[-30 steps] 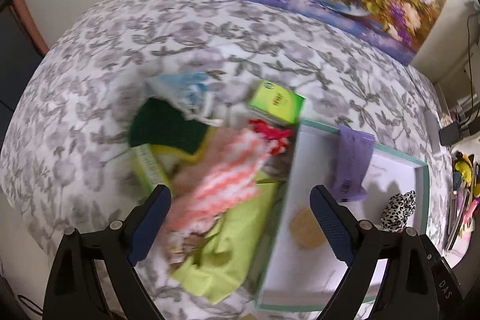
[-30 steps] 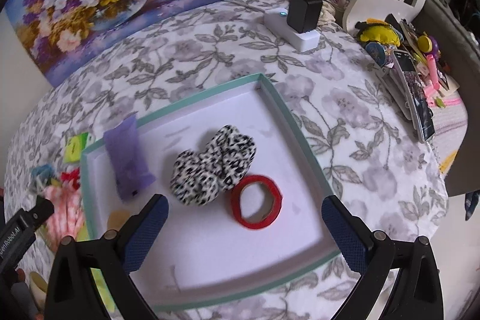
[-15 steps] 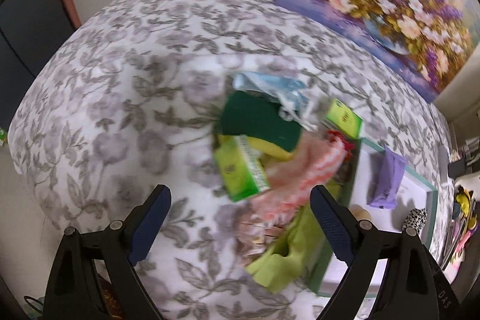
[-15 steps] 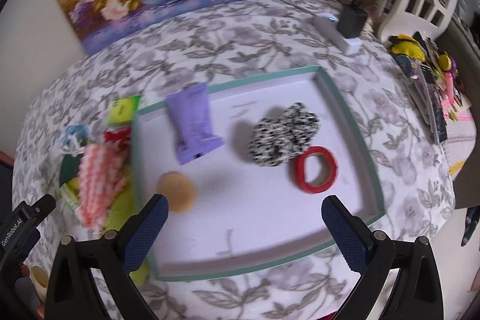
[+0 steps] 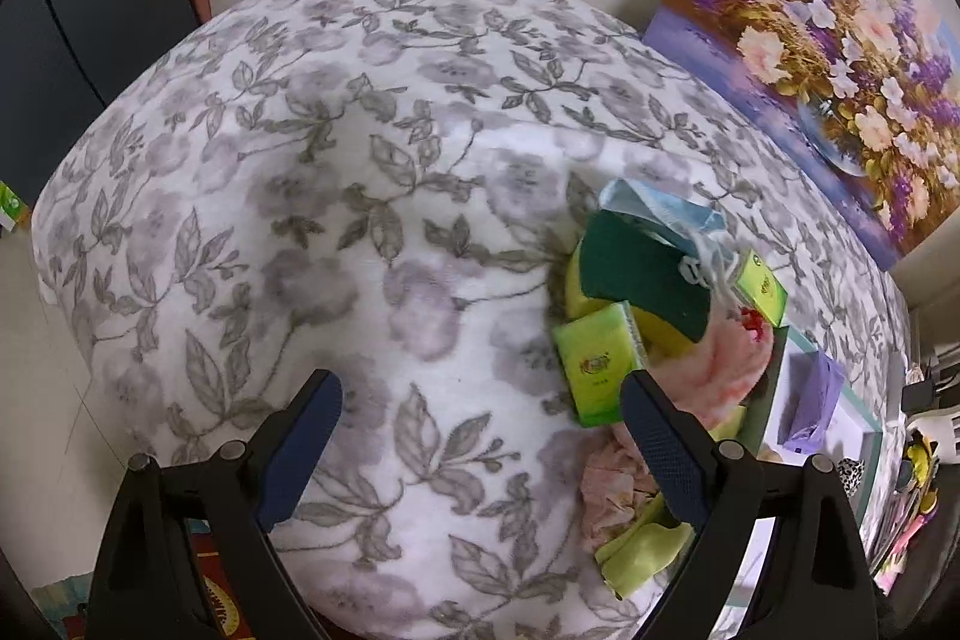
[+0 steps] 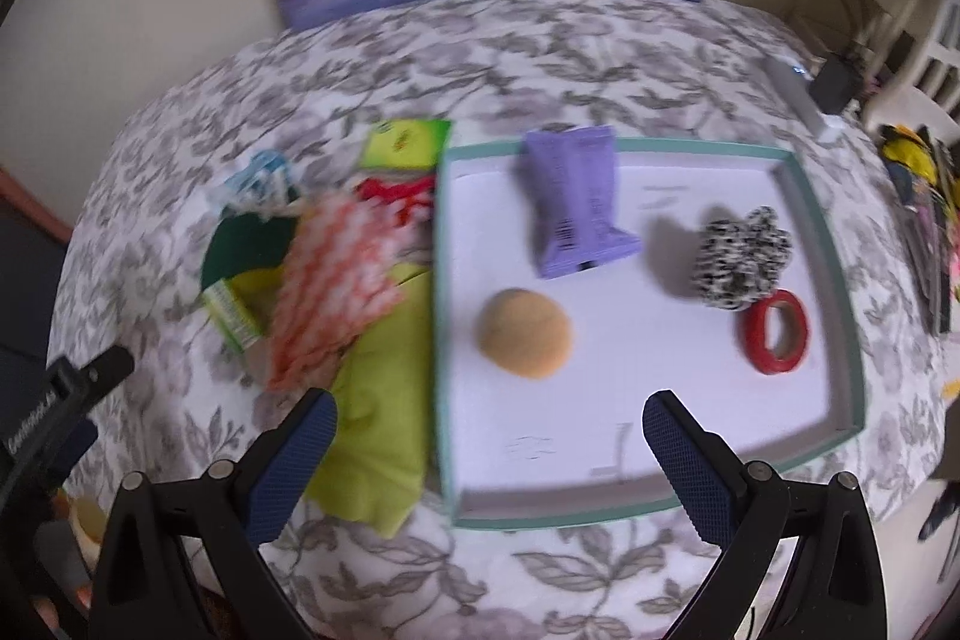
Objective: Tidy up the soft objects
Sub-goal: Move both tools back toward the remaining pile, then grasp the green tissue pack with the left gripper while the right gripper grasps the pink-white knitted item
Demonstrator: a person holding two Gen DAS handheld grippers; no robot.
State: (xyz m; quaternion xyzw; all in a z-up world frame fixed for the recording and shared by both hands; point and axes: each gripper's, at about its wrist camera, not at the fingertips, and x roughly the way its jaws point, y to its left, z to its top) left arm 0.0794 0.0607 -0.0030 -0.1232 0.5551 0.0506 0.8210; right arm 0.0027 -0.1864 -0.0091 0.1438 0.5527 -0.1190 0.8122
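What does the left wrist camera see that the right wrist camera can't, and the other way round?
Only the left wrist view shows the crumpled pink cloth and the left gripper, open.
Only the right wrist view shows the tan round sponge, the red tape roll and the right gripper, open.
Both show the purple packet, the green sponge, the tray and the flower painting.
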